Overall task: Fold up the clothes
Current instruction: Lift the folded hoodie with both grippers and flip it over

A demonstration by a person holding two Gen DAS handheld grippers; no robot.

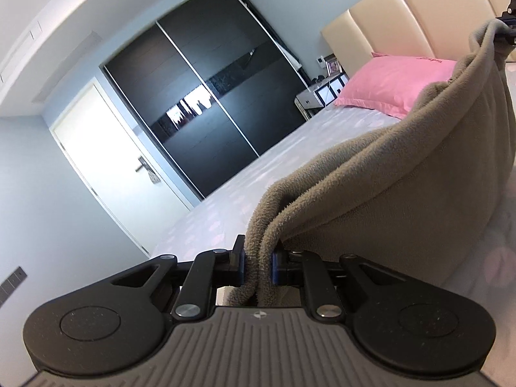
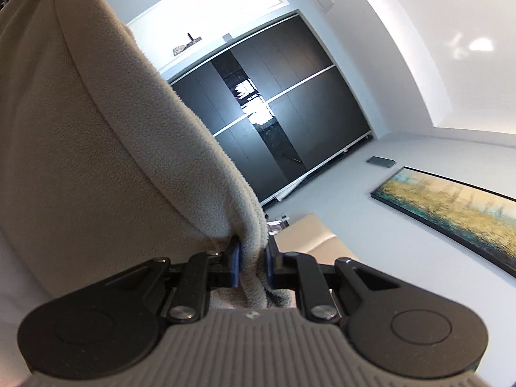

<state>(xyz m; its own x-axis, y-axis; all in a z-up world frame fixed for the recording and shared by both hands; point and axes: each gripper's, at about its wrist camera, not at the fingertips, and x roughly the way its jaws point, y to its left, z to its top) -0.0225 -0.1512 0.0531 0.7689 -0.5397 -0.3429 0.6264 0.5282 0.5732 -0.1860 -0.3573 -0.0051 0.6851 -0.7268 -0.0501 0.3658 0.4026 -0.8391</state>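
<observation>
A beige fleece garment hangs stretched between both grippers, lifted above the bed. My left gripper is shut on a bunched edge of it, the fabric pinched between the blue pads. In the left wrist view the far end of the garment runs up to the right gripper at the upper right edge. In the right wrist view my right gripper is shut on another thick fold of the fleece garment, which fills the left half of that view and sags between the two hands.
A pink pillow lies at the head of the bed against a cream padded headboard. A dark sliding wardrobe and a white door stand beyond the bed. A bedside table holds small items. A framed painting hangs on the wall.
</observation>
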